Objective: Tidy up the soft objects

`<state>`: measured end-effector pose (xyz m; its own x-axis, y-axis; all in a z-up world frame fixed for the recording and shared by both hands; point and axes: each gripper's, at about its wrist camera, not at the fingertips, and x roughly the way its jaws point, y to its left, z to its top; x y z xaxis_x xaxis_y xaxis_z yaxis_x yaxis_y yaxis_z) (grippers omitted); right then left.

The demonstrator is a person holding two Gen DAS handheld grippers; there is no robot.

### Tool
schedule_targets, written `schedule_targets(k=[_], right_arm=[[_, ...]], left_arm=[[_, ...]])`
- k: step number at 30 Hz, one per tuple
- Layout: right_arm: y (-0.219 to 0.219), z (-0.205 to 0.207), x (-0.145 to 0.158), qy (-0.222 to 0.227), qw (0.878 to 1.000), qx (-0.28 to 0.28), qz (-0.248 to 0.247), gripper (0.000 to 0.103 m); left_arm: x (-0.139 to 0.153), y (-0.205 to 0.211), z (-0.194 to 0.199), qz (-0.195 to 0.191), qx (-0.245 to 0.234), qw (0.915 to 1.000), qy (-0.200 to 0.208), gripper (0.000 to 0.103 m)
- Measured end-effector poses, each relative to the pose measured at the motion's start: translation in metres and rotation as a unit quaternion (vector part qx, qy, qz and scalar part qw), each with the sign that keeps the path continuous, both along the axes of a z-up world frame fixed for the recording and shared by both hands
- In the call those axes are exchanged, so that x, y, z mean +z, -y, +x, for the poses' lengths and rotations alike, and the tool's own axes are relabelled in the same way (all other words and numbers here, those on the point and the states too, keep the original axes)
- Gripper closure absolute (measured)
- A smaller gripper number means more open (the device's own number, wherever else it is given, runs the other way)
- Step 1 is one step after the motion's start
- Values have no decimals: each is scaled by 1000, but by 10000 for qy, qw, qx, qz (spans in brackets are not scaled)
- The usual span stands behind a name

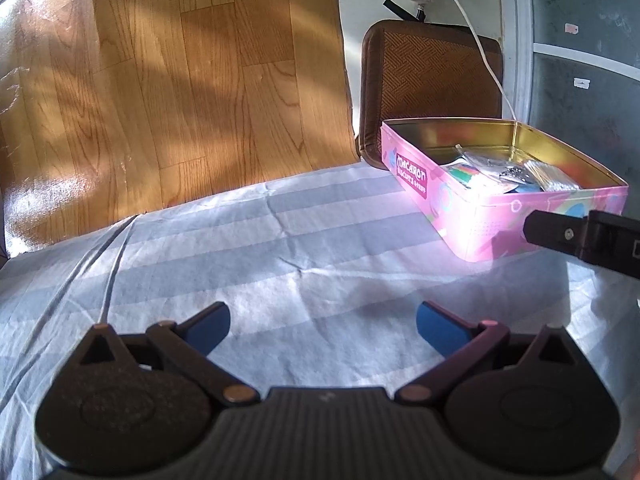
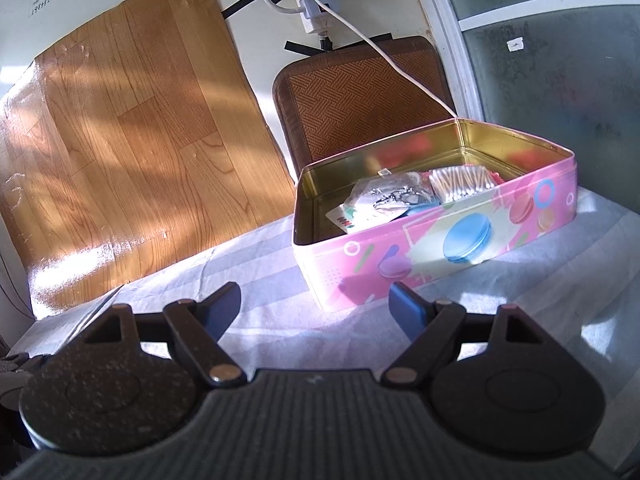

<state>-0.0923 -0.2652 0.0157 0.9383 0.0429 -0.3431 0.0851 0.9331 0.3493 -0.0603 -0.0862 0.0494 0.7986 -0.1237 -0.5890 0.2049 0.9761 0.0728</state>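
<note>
Left gripper (image 1: 322,326): spread, nothing held | right gripper (image 2: 316,306): spread, nothing held | soft packets (image 2: 384,198): piled inside pink tin (image 2: 400,256) on striped cloth (image 1: 280,248) | handling judged: light, crinkly, slippery film; bag edge to be pinched gently.

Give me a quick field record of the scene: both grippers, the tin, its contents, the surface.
left gripper: open, holding nothing, over the cloth
right gripper: open, holding nothing, just short of the tin
tin: pink macaron tin, no lid on it, resting on the cloth
contents: cotton swabs pack, clear plastic bags, a colourful card
surface: pale striped cloth, nothing loose on it in view
</note>
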Motion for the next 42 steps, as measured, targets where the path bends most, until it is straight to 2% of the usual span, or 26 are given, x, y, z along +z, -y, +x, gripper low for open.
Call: schedule_targets(k=[42], right_arm=[[2, 0, -1, -5, 10000, 21, -5, 19]], left_arm=[[-9, 2, 6, 13, -169, 9994, -311, 0]])
